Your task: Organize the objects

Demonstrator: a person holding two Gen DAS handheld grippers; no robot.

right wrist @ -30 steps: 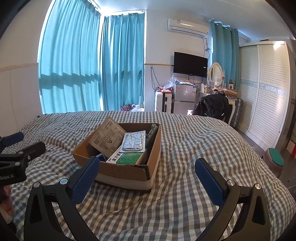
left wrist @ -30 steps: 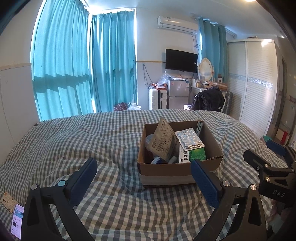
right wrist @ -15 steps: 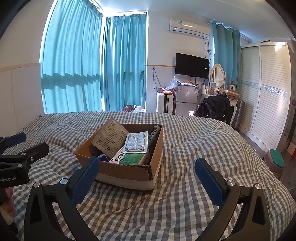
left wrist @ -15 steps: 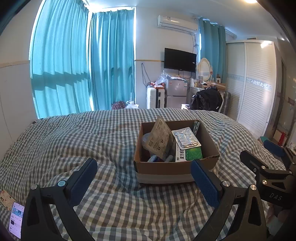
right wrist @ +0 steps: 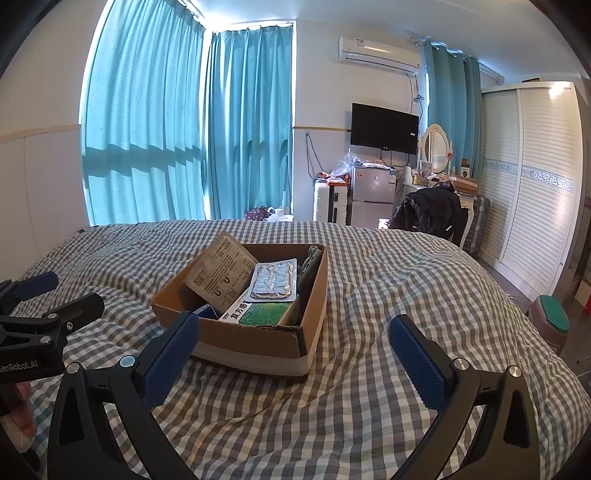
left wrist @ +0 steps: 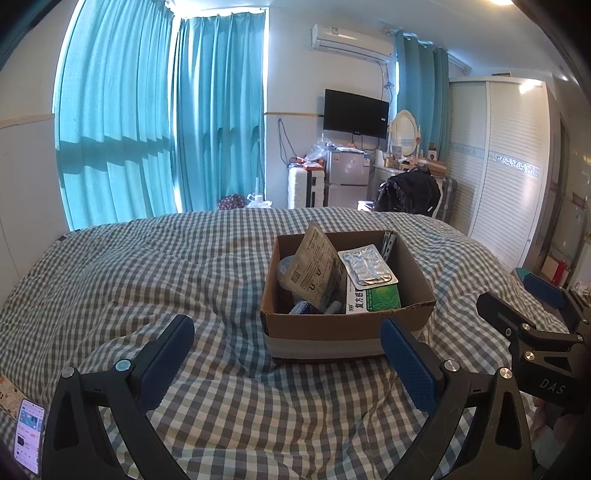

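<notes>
Lighting: daylight, bright, diffused through teal curtains (left wrist: 159, 122); window-frame shadows show on the fabric. Ceiling lamp glare (left wrist: 496, 3) at the top right corner. Wardrobe (right wrist: 532, 177) carries a warm reflection. Focus sharp mid-frame. Fisheye bending strong at the edges; 4 corners vignetted black.

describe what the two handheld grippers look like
Both grippers, left and right, have black frames with triangular cut-outs, silver bolts and blue textured pads. White lettering on their bodies reads "DAS" on the right and "GenRobot.AI" on the left. No cables or sleeves show.
</notes>
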